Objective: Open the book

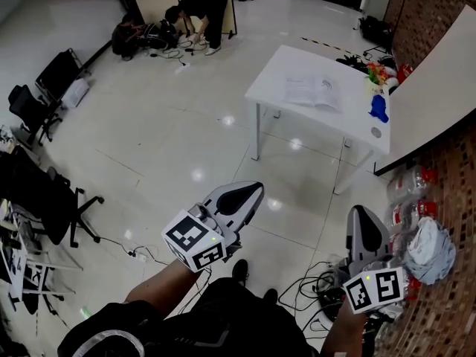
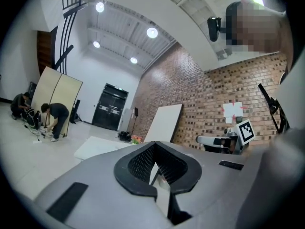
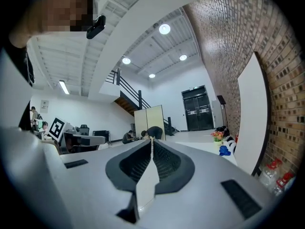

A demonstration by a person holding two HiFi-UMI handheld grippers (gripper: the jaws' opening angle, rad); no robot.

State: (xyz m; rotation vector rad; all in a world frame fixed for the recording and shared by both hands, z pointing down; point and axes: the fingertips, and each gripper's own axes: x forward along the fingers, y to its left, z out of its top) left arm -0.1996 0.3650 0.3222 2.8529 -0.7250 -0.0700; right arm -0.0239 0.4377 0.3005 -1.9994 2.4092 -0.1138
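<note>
A book point(image 1: 313, 93) lies flat on a white table point(image 1: 281, 67) far ahead across the floor, with white pages showing, so it looks open. Both grippers hang close to my body, far short of the table. My left gripper point(image 1: 251, 191) points toward the table with its jaws together and nothing between them; in the left gripper view its tips point(image 2: 155, 145) meet. My right gripper point(image 1: 362, 213) stands at the lower right, also shut and empty, and its jaws point(image 3: 151, 140) close to a thin line. The table point(image 2: 101, 147) shows small and distant past the left jaws.
A blue object point(image 1: 379, 108), flowers point(image 1: 377, 74) and a small round item point(image 1: 375, 132) sit at the table's right end. A white board point(image 1: 439, 95) leans on the brick wall. Bottles point(image 1: 407, 192) and cables point(image 1: 312, 288) litter the floor at right. Office chairs point(image 1: 44, 199) stand left; a person point(image 1: 201, 10) bends far back.
</note>
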